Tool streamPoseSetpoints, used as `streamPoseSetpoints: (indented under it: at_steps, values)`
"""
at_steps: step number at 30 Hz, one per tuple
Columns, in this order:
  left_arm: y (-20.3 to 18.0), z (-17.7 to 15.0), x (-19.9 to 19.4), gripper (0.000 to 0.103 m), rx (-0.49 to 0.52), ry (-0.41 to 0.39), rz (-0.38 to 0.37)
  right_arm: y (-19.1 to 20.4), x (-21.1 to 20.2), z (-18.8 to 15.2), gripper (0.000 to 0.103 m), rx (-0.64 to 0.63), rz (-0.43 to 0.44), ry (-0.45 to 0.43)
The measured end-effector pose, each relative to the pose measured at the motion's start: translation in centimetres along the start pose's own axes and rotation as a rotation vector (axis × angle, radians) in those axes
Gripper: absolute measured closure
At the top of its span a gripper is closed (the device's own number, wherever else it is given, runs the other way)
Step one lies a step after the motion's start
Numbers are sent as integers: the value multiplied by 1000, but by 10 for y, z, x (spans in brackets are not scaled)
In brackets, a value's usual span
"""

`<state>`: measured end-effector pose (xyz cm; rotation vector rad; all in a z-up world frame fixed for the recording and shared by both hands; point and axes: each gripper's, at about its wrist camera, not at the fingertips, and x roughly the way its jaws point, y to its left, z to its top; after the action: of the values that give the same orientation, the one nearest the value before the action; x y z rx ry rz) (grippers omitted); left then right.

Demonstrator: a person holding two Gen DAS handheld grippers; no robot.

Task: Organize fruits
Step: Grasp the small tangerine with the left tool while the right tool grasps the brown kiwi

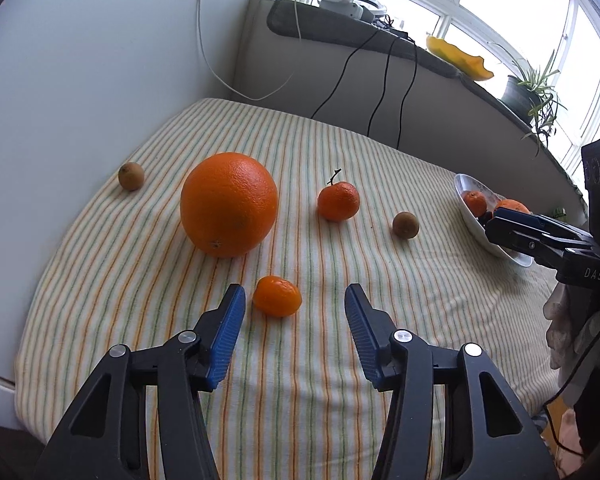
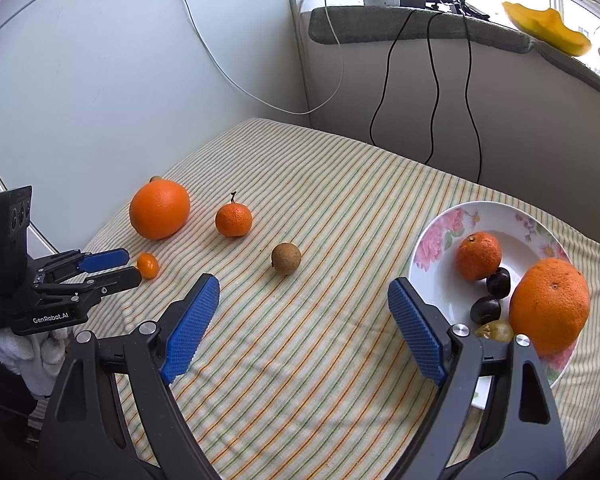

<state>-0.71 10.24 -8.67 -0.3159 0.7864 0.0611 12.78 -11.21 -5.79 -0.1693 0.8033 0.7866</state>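
Striped cloth covers the desk. Left gripper [image 1: 295,300] open, empty; small kumquat [image 1: 277,296] lies just ahead between its fingers, nearer the left one, long axis across the gap. Right gripper [image 2: 303,300] open, empty, well apart from it; plate [image 2: 432,248] beside its right finger.

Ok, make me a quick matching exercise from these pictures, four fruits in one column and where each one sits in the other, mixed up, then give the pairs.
Things:
1. kumquat
2. stemmed mandarin
3. dark plums
4. big orange

Places:
A. on the flowered plate
B. just ahead of the open left gripper
C. on the striped cloth, between the big orange and a brown fruit
D. on the cloth, left of the mandarin, nearer the wall

Pairs: 1-B, 2-C, 3-A, 4-D
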Motion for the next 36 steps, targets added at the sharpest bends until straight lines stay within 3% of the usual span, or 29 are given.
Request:
streamPoseSetpoints:
  at_steps: [13, 31, 36]
  values:
    - [1, -2, 12, 59, 14, 34, -1, 10, 45, 6, 44, -11, 41, 81]
    - [6, -3, 19, 75, 19, 37, 36, 19, 93, 15, 62, -30, 12, 152]
    - [6, -4, 19, 75, 25, 33, 36, 18, 97, 13, 68, -29, 10, 159]
